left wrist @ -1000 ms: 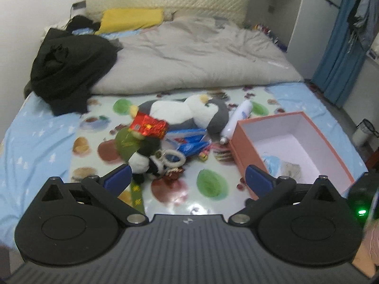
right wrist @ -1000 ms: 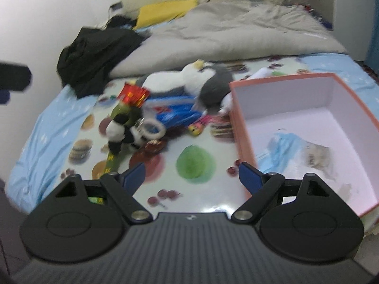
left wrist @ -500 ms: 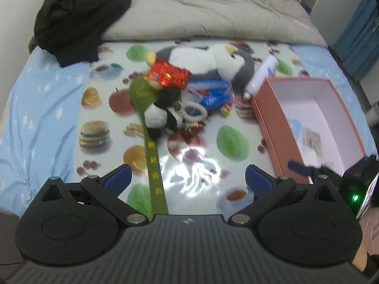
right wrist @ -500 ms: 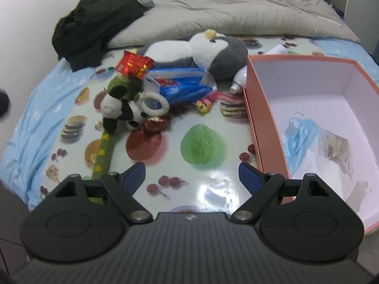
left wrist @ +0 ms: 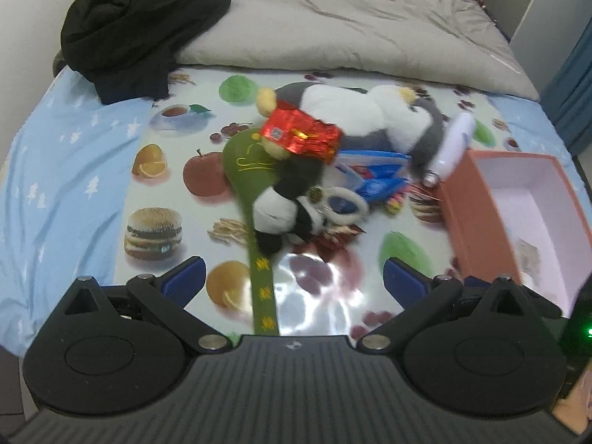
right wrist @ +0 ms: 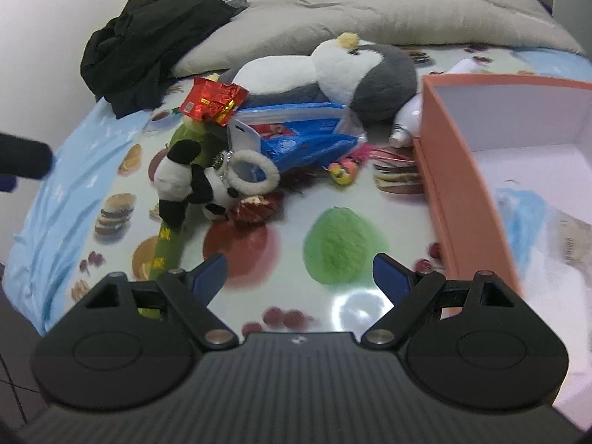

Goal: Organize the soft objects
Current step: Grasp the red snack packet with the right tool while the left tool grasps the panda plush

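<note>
Bed w/ fruit-print mat (left wrist: 162, 170) fills both views. Panda plush (left wrist: 285, 211) sits mid-frame, penguin plush (left wrist: 370, 114) behind it, upper centre. Orange box (left wrist: 473, 214) at right edge. Left gripper (left wrist: 294, 277) & right gripper (right wrist: 299, 272): both spread apart, holding nothing, low in frame.

The glossy, fruit-printed plastic sheet (left wrist: 159, 170) throws back glare, while the fluffy black-and-white panda plush (right wrist: 192, 181) and grey-and-white penguin plush (right wrist: 355, 74) look soft and matt. The crinkled red foil packet (left wrist: 301, 137) shines; the salmon cardboard box (right wrist: 462, 192) is smooth and dull.
</note>
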A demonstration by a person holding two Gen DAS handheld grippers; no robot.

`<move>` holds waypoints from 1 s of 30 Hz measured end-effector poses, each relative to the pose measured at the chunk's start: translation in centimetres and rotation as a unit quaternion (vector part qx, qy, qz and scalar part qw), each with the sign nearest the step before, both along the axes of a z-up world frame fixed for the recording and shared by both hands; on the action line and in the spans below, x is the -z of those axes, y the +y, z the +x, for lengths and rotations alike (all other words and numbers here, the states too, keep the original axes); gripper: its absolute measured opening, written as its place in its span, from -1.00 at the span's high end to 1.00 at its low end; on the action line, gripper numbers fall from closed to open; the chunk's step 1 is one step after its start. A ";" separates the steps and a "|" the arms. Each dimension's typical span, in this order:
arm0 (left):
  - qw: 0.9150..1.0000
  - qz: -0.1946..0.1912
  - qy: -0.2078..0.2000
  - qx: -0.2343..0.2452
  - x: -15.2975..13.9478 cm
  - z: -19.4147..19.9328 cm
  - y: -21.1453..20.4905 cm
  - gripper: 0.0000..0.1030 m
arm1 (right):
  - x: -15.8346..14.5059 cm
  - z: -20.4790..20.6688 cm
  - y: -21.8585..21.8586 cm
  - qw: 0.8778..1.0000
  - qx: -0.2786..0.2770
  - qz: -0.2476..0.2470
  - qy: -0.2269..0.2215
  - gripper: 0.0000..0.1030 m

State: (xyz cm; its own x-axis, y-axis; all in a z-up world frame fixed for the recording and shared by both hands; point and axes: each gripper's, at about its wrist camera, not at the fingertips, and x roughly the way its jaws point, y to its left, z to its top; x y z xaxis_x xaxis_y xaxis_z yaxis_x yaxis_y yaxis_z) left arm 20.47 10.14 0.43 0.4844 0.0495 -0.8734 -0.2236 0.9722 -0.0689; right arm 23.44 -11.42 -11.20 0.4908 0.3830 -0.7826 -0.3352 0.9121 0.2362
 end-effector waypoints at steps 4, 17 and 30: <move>1.000 0.006 -0.010 0.004 3.3 2.3 1.8 -1.00 | 1.7 1.7 1.6 1.000 -0.014 0.009 -0.002 -0.69; 0.999 0.008 -0.020 0.050 11.6 7.7 5.5 -0.98 | 6.3 6.4 6.6 0.998 -0.051 0.026 0.015 -0.46; 0.996 -0.053 -0.018 0.074 14.3 9.0 6.4 -0.28 | 8.9 8.2 9.4 0.997 -0.074 0.017 0.009 -0.24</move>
